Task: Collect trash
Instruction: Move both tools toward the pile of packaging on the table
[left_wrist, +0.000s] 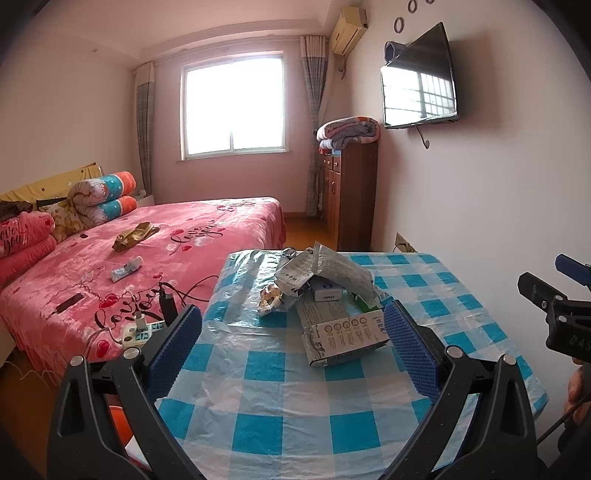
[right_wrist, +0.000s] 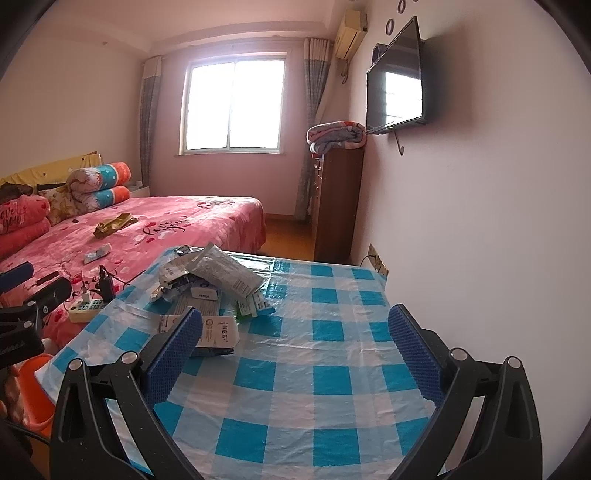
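Two grippers hover over a table (left_wrist: 480, 291) with a blue-and-white checked plastic cover. The left gripper (left_wrist: 293, 325) has its jaws spread wide and grips nothing, the nearest carton lying between the blue ribbed pads (left_wrist: 177, 347). The right gripper (right_wrist: 295, 330) is equally wide and empty, over bare cloth to the right of the pile.

Trash pile (left_wrist: 321, 291): sits at the far left part of the table, near the bed-side edge. Contents: a flattened grey-white carton (left_wrist: 343, 336) nearest, torn at its left end, printed with a row of small circular icons and Chinese characters too small to read; a crumpled silver-grey pouch (left_wrist: 340, 269) on top, fine print illegible; a small white-and-blue box (left_wrist: 327, 290) beneath, label possibly a brand word, unreadable; a crinkled wrapper (left_wrist: 271, 299) at left; a green-and-white pack (right_wrist: 253, 304) at right.

Readable writing: "love you" in script on the pink bedspread (left_wrist: 207, 229) and on the pink pillow (left_wrist: 22, 236).

A white power strip (left_wrist: 138, 330) lies on the bed's near corner, chargers plugged in.
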